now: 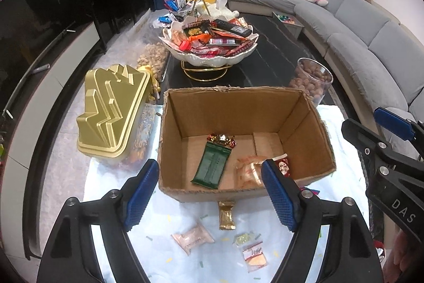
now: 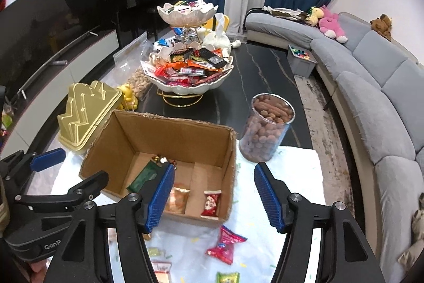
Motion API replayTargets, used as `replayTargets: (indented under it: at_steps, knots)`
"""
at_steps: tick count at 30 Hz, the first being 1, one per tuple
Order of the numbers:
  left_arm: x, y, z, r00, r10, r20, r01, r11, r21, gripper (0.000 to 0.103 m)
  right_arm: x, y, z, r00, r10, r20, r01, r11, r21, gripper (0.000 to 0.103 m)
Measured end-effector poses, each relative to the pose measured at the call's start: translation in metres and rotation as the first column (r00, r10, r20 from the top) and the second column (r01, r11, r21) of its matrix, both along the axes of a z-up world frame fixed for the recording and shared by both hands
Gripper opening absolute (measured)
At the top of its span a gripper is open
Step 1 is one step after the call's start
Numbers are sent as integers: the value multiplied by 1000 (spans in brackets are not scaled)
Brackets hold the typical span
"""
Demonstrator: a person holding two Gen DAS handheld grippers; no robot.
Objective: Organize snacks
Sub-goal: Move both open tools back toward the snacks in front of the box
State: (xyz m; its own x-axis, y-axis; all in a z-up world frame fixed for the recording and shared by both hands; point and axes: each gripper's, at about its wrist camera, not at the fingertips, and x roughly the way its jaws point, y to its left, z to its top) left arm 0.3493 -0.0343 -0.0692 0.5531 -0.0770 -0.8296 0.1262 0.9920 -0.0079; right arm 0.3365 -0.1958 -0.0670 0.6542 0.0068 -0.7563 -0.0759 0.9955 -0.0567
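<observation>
An open cardboard box (image 1: pixel 238 110) (image 2: pixel 175 139) stands on a white cloth. Inside it lie a green bar (image 1: pixel 212 163), an orange packet (image 1: pixel 247 171), a small red packet (image 2: pixel 212 203) and a red-and-gold candy (image 1: pixel 221 139). My left gripper (image 1: pixel 209 166) hangs open over the box's near edge with nothing between its pads. To its right, my right gripper (image 2: pixel 215 169) is open and empty above the box's right side. Loose snacks lie on the cloth in front of the box: a gold packet (image 1: pixel 226 215), a pink packet (image 1: pixel 192 238) and a red-pink packet (image 2: pixel 225 244).
A two-tier bowl stand (image 1: pixel 212 55) heaped with snacks stands behind the box on the dark table. A gold-lidded container (image 1: pixel 111 113) sits left of the box, and a clear jar of brown nuts (image 2: pixel 267 129) at its right. A grey sofa (image 2: pixel 371 86) curves along the right.
</observation>
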Motion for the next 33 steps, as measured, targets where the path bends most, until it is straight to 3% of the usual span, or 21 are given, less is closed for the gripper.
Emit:
replayTargets:
  at_steps: [9,33]
  knots:
    - [-26,-15,9,1000,-8,17,8,1000,8,79,-29,-19,2,1000,-11,4,11,1000,1,63]
    - [-76,-33,-12,1000,-11,-6,11,1000,13,79,-74,-42,-24,999,-26,-41,26,1000,15,63]
